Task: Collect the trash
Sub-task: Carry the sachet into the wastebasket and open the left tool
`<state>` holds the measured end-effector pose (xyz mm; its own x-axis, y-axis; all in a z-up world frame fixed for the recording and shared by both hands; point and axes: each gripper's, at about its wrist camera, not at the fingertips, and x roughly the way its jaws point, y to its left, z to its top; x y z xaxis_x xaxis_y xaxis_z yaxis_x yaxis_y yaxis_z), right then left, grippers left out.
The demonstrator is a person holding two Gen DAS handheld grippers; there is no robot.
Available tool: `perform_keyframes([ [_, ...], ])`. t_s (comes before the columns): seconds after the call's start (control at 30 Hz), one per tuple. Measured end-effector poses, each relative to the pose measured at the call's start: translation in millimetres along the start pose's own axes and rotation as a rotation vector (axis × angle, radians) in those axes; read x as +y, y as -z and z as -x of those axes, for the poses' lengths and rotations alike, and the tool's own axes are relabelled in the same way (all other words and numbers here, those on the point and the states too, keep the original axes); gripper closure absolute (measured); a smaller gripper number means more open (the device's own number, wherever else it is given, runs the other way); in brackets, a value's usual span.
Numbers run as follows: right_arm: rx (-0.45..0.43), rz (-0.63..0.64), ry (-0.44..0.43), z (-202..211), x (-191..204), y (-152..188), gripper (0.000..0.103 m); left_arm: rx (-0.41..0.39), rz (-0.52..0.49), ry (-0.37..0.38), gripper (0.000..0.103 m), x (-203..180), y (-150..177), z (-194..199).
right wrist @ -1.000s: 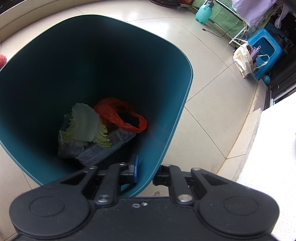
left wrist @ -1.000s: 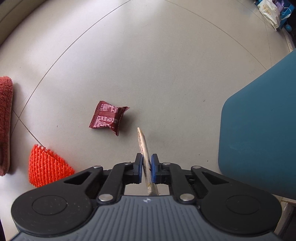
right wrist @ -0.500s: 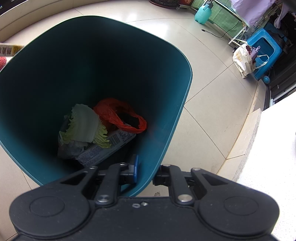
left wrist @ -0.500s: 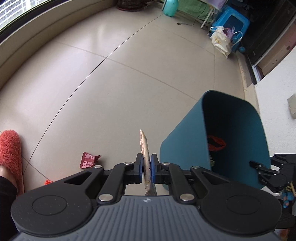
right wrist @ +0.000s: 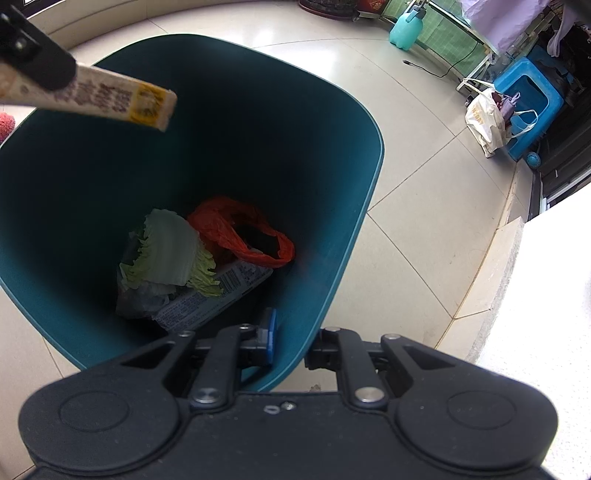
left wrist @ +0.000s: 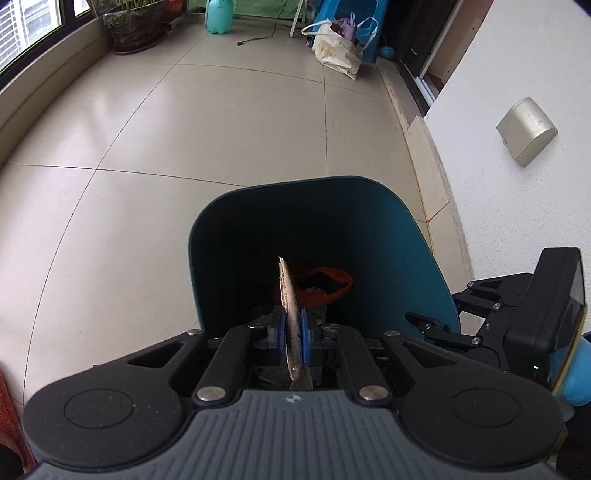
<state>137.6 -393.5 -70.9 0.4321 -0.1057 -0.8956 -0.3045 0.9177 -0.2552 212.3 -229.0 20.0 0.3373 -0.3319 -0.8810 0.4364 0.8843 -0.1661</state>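
Note:
My left gripper (left wrist: 291, 332) is shut on a flat beige snack wrapper (left wrist: 288, 295), held edge-on over the open mouth of the teal trash bin (left wrist: 417, 251). The wrapper (right wrist: 110, 98) shows in the right wrist view above the bin's far left rim. My right gripper (right wrist: 291, 341) is shut on the bin's near wall (right wrist: 340, 258), one finger inside and one outside. Inside the bin lie a cabbage leaf (right wrist: 166, 251), a red plastic bag (right wrist: 240, 232) and a printed packet (right wrist: 218, 295). The right gripper also shows in the left wrist view (left wrist: 443, 328).
Beige tiled floor (left wrist: 184, 129) stretches ahead. A white wall (left wrist: 517, 184) with a small box (left wrist: 526, 129) is at the right. A tote bag (left wrist: 336, 51), blue stool (right wrist: 528, 96), teal sprayer bottle (left wrist: 219, 16) and plant pot (left wrist: 133, 26) stand far back.
My left gripper has lifted the wrapper from the floor and swung right, bringing it over the bin's mouth. The red wrapper on the floor has left view. The right gripper has kept its hold.

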Motion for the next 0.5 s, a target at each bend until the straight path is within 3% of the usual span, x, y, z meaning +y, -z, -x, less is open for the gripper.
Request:
perform_keyframes([
  [0.27, -0.004, 0.002, -0.001, 0, 0, 1, 0.090, 0.099, -0.075, -0.062, 0.095, -25, 5, -70],
  [0.5, -0.004, 0.002, -0.001, 0, 0, 2, 0.090, 0.149, -0.120, -0.104, 0.094, -31, 9, -100],
])
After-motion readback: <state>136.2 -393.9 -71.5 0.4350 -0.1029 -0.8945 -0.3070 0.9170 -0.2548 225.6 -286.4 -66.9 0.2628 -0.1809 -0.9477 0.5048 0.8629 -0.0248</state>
